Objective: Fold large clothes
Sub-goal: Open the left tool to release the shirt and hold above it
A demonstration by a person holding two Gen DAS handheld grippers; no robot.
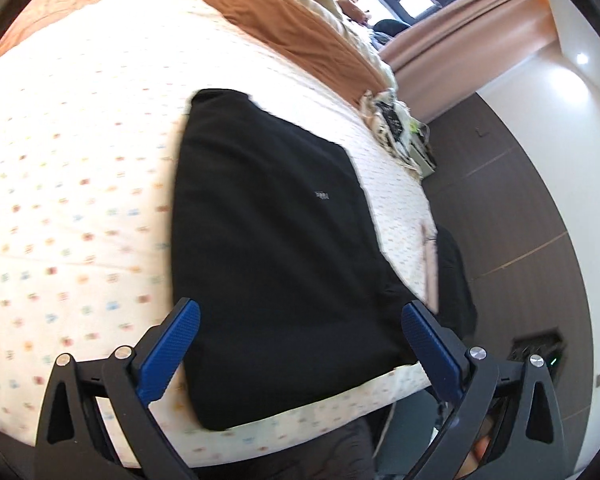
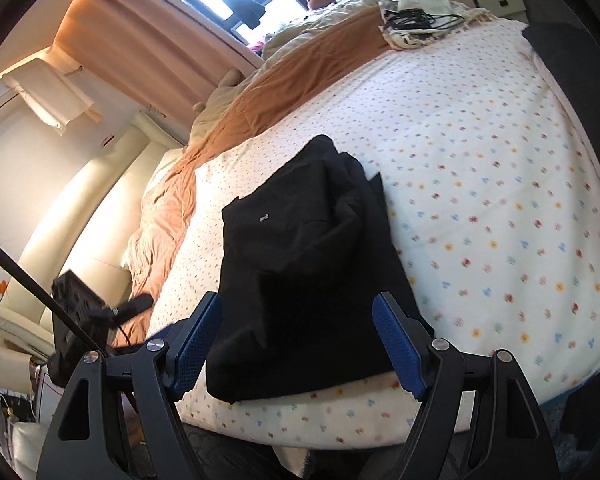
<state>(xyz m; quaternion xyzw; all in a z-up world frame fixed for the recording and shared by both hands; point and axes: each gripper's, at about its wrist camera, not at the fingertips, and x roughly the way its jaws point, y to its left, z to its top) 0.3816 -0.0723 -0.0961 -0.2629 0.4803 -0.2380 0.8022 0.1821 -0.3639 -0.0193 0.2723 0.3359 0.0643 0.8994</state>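
Only from the right wrist does the black garment (image 2: pixel 300 264) look bunched.

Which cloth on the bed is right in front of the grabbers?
The folded black garment on the white flower-dotted sheet. The rumpled orange blanket and the cream fringed cloth lie much farther back.

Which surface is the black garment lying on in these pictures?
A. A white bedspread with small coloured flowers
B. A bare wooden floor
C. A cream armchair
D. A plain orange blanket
A: the black garment lies folded on the white flower-printed bedspread, while the orange blanket sits farther back, apart from it.
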